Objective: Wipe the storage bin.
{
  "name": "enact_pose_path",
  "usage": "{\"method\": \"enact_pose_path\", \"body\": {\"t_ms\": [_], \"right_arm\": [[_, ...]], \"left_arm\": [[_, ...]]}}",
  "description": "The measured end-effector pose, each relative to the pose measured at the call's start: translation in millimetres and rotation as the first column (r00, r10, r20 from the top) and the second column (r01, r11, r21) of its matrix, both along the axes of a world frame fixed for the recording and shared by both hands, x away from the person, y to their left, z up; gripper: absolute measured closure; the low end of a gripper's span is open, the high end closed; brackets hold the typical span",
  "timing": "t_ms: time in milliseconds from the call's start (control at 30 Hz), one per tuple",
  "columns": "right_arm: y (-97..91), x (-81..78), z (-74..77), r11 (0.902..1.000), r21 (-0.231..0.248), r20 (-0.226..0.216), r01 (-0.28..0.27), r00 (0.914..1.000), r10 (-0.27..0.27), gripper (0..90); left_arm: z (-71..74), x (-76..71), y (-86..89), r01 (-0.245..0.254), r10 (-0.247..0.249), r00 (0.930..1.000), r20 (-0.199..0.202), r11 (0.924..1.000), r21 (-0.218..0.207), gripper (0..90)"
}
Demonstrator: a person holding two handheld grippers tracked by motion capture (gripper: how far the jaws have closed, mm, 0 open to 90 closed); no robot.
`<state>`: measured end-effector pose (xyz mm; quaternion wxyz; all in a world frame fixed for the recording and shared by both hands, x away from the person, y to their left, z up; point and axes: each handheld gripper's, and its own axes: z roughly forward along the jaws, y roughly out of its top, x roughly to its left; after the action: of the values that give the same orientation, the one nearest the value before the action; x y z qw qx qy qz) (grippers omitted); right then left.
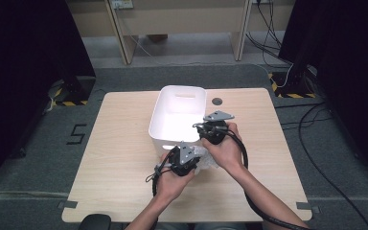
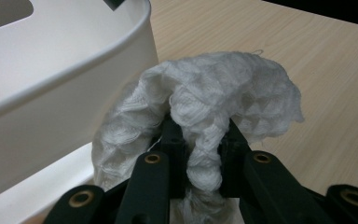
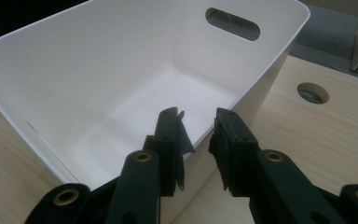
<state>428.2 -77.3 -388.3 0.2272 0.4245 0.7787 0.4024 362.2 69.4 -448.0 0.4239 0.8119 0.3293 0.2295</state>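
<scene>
White knitted cloth pinched beside the bin

We see a crumpled white cloth (image 2: 205,107), waffle-textured and bunched into soft folds, pinched between the fingers of the left gripper (image 2: 200,154), just above the desk (image 2: 317,79) and right beside the outer wall of the white bin (image 2: 51,79). Our right gripper (image 3: 198,140) hangs over the bin's near rim, its fingers spread with nothing between them.
</scene>
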Motion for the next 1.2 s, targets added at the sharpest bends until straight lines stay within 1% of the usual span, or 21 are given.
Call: {"method": "enact_pose_path", "body": {"t_ms": [167, 333, 433, 467, 533, 633, 700, 733, 767, 867, 967, 1000, 1100, 1200], "right_arm": [[-0.2, 0.1, -0.2, 1.0, 0.0, 0.002, -0.001, 1.0, 0.001, 71.5], [-0.2, 0.0, -0.1, 1.0, 0.002, -0.001, -0.003, 1.0, 0.003, 71.4], [-0.5, 0.4, -0.1, 1.0, 0.001, 0.001, -0.005, 1.0, 0.005, 71.4], [-0.4, 0.5, -0.1, 1.0, 0.001, 0.0, -0.005, 1.0, 0.005, 71.4], [-0.2, 0.4, 0.0, 1.0, 0.0, 0.0, -0.004, 1.0, 0.004, 71.1], [-0.1, 0.6, -0.1, 1.0, 0.003, -0.005, -0.006, 1.0, 0.006, 70.3], [0.0, 1.0, -0.5, 1.0, 0.005, -0.009, -0.004, 1.0, 0.004, 67.9], [0.2, 1.0, -0.9, 0.9999, 0.012, -0.023, 0.0, 0.9997, 0.001, 66.7], [0.1, 1.5, -1.4, 0.9998, 0.019, -0.026, 0.004, 0.9996, -0.004, 65.0], [0.1, 3.3, -2.4, 0.9995, 0.029, -0.045, 0.01, 0.999, -0.009, 61.7], [-0.1, 5.6, -2.9, 0.9989, 0.043, -0.072, 0.017, 0.9973, -0.014, 58.6], [0.3, 6.3, -3.2, 0.9987, 0.046, -0.081, 0.021, 0.9965, -0.017, 57.6], [1.6, 8.8, -4.8, 0.9982, 0.056, -0.109, 0.024, 0.9939, -0.018, 56.3], [2.8, 12.6, -5.1, 0.9986, 0.044, -0.118, 0.028, 0.9927, -0.023, 56.0]], "left_arm": [[-10.5, 2.3, -1.9, 0.004, -0.003, 0.9998, -0.02, 0.9999, 0.016, 77.0], [-20.1, 4.9, -2.8, 0.011, -0.009, 0.9992, -0.039, 0.999, 0.043, 77.0], [-25.3, 6.5, -4.0, 0.011, -0.009, 0.9987, -0.05, 0.9988, 0.048, 77.0], [-27.0, 7.3, -3.8, 0.016, -0.013, 0.9984, -0.054, 0.9982, 0.058, 76.9], [-30.3, 8.1, -3.9, 0.014, -0.011, 0.9979, -0.064, 0.9983, 0.057, 76.9], [-31.8, 8.6, -2.9, 0.017, -0.013, 0.9974, -0.071, 0.9982, 0.057, 76.9], [-30.1, 7.8, -1.2, 0.019, -0.015, 0.9968, -0.079, 0.9985, 0.051, 76.8], [-28.9, 7.2, 0.5, 0.019, -0.015, 0.9967, -0.08, 0.9986, 0.049, 76.8], [-27.2, 6.2, 2.8, 0.02, -0.016, 0.9962, -0.085, 0.9986, 0.048, 76.8], [-22.5, 0.6, 11.3, 0.01, -0.006, 0.9972, -0.075, 0.9988, 0.048, 76.8], [-15.8, -7.4, 23.5, 0.002, 0.001, 0.9976, -0.069, 0.9988, 0.048, 76.7], [-13.0, -10.5, 28.5, -0.004, 0.006, 0.9979, -0.065, 0.9991, 0.042, 76.7], [-3.9, -20.7, 49.1, -0.03, 0.031, 0.998, -0.055, 0.999, 0.032, 76.6], [3.8, -30.9, 75.4, -0.063, 0.065, 0.9965, -0.053, 0.9976, 0.029, 76.6]]}}
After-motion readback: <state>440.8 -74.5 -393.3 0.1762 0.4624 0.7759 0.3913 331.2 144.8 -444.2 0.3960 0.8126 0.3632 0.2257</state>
